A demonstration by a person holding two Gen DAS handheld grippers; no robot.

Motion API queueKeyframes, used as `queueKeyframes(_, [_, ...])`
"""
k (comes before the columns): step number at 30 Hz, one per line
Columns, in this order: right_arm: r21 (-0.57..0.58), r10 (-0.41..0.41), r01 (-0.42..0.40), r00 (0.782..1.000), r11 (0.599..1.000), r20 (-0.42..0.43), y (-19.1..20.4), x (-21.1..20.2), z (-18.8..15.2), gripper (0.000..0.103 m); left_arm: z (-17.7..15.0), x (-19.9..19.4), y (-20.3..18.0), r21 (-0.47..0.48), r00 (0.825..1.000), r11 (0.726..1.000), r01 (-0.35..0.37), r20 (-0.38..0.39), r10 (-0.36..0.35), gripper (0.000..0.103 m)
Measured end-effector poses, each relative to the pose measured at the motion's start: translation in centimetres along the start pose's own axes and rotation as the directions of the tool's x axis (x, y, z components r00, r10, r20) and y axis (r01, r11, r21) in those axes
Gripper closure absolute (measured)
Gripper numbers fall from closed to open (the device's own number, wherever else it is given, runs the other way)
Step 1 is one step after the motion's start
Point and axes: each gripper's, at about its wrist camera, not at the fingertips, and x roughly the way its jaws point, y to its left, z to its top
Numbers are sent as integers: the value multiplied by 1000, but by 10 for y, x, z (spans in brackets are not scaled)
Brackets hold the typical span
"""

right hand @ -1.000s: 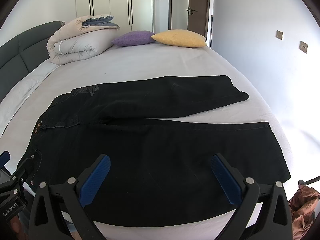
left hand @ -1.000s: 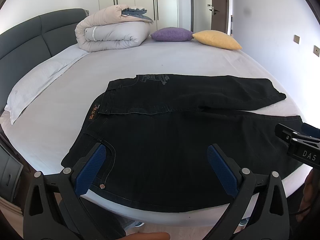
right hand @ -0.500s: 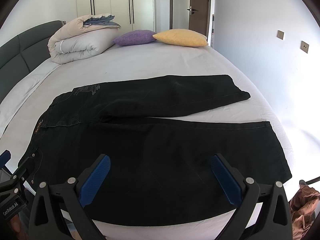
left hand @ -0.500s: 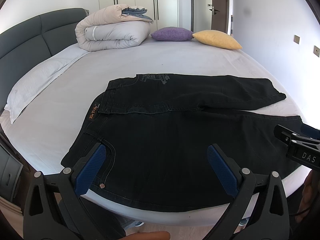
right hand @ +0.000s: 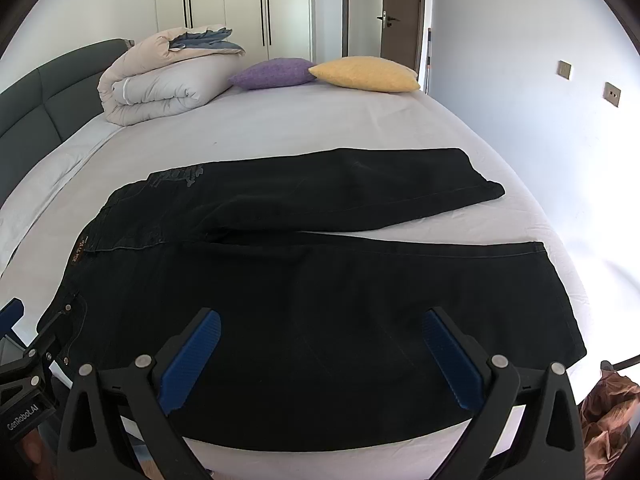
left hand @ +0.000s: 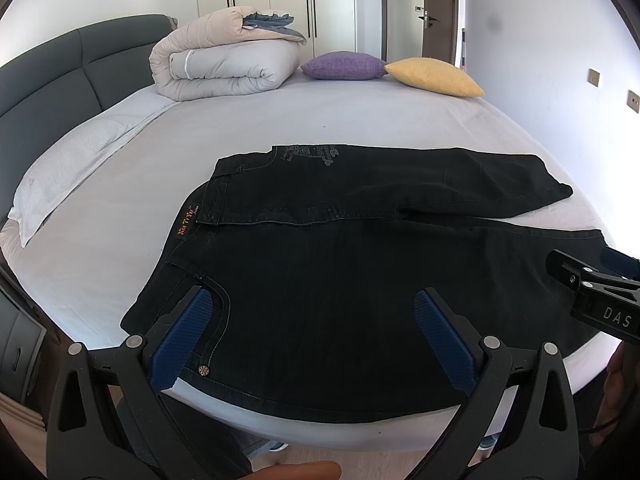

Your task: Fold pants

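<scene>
Black jeans lie spread flat on the white bed, waistband to the left, both legs running right; they also show in the right wrist view. My left gripper is open and empty, hovering over the near waist and pocket area at the bed's front edge. My right gripper is open and empty, over the near leg toward the hem end. Each gripper shows at the edge of the other's view: the right one and the left one.
A rolled duvet, a purple pillow and a yellow pillow lie at the far side of the bed. A dark headboard and a white pillow are at left. A brown bag sits low at right.
Both views have shifted very slightly; the jeans have not moved and both grippers stay open.
</scene>
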Motion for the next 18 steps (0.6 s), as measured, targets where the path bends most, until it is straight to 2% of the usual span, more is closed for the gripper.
queueKeyframes(18, [-5, 4, -4, 1000, 1000, -11, 2, 3, -4, 0, -2, 3, 1, -4, 1000, 1000, -7, -13, 7, 0])
